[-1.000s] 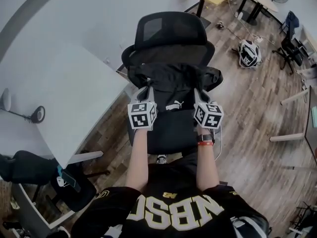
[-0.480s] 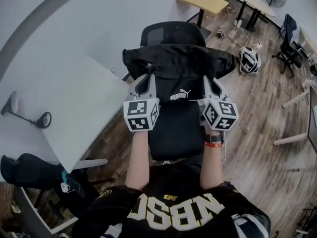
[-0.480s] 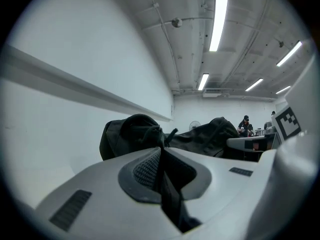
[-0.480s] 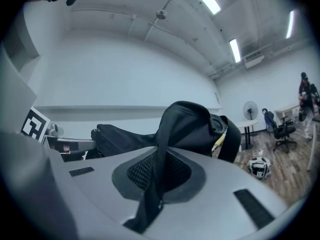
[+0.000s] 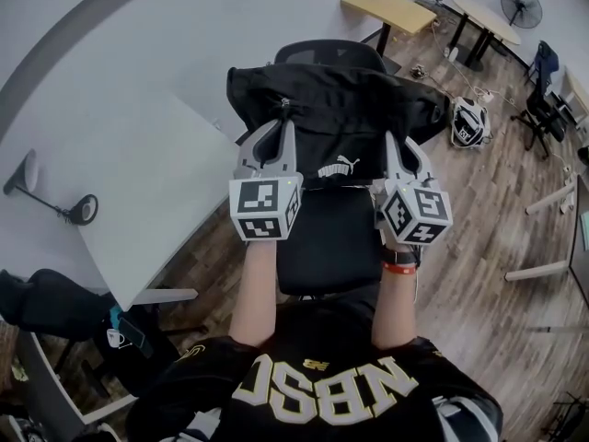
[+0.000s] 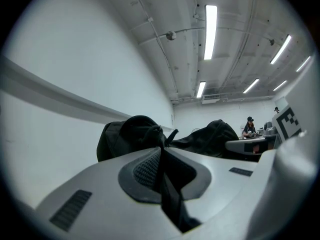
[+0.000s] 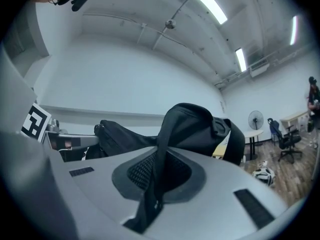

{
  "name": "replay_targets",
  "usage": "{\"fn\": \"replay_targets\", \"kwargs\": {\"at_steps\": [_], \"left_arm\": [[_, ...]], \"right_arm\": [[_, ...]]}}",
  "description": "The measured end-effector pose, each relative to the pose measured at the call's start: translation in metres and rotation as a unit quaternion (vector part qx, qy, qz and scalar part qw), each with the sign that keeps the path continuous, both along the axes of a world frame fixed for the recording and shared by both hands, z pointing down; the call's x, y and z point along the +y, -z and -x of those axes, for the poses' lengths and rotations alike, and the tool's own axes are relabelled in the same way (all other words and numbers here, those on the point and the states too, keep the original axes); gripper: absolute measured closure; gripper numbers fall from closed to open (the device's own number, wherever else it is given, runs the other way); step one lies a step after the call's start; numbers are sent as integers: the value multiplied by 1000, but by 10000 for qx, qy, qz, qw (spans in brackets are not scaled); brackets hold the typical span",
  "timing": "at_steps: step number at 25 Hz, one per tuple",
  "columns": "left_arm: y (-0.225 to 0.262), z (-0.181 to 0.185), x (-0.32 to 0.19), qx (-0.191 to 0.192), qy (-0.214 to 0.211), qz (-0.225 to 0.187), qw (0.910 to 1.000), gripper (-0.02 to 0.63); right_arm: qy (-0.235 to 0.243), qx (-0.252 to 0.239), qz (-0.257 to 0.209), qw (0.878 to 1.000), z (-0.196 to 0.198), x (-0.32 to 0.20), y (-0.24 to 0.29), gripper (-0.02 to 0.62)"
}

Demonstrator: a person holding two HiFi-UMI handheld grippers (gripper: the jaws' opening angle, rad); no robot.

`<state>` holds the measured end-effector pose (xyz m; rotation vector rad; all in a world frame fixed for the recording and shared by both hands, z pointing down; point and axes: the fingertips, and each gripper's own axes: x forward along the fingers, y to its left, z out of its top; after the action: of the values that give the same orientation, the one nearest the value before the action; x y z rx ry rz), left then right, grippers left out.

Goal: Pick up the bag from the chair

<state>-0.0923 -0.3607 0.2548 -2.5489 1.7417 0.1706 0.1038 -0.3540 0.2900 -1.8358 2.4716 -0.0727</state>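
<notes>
Bag [image 5: 342, 109] fabric pinched tight in left gripper [image 6: 161, 156] and right gripper [image 7: 156, 164], above chair [image 5: 327, 247]

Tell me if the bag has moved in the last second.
Yes. The bag has risen off the seat and now hides most of the chair backrest.

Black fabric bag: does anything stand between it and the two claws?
Nothing visible does. The left claw and the right claw are each shut directly on a fold of the black fabric bag.
</notes>
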Motion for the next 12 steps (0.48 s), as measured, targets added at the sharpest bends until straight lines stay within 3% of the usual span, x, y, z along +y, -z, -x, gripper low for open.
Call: {"fn": "replay_targets", "kwargs": {"at_steps": [12], "left_arm": [[-13,2,-12,16,12,148,9999,577]], "right_arm": [[137,-13,154,9998,7,-15,-7,568]]}}
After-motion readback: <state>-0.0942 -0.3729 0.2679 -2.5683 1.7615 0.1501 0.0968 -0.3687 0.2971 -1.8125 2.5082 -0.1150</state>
